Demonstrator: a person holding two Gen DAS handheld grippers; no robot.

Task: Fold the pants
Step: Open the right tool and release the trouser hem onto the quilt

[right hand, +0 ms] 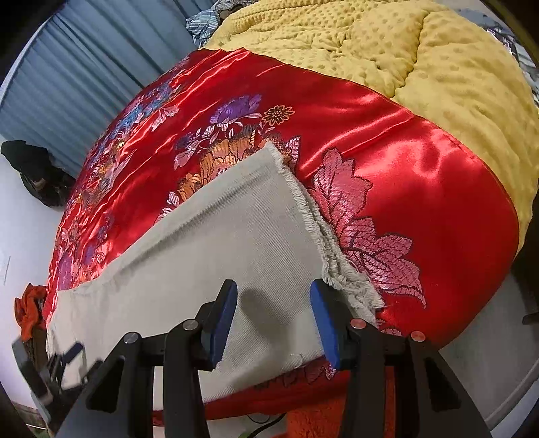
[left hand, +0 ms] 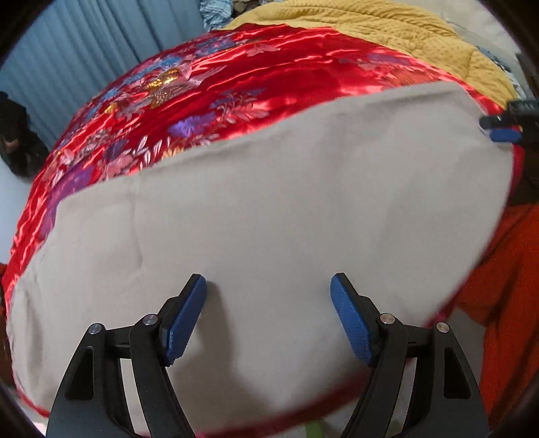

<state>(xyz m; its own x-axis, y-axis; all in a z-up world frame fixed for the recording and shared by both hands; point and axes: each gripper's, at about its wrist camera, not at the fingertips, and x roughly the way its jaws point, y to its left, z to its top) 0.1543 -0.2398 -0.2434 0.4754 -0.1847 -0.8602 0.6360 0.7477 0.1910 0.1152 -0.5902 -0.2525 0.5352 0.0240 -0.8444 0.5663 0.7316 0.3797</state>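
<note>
Left tool [left hand: 268, 286] spread, over pants [left hand: 269, 209]

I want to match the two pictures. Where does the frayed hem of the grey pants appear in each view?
Left wrist view: the frayed hem is not visible; only plain grey pants fill the centre.
Right wrist view: the frayed hem runs diagonally from centre to lower right, ending beside the right tool.
Shared landmark: the red floral satin cover, with the yellow blanket behind.

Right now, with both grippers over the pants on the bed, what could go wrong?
The red satin cover looks slippery, so the pants may slide when pulled. The right gripper is open near the frayed hem, which could snag. The left gripper is open over flat cloth and may pinch the cover too.
</note>
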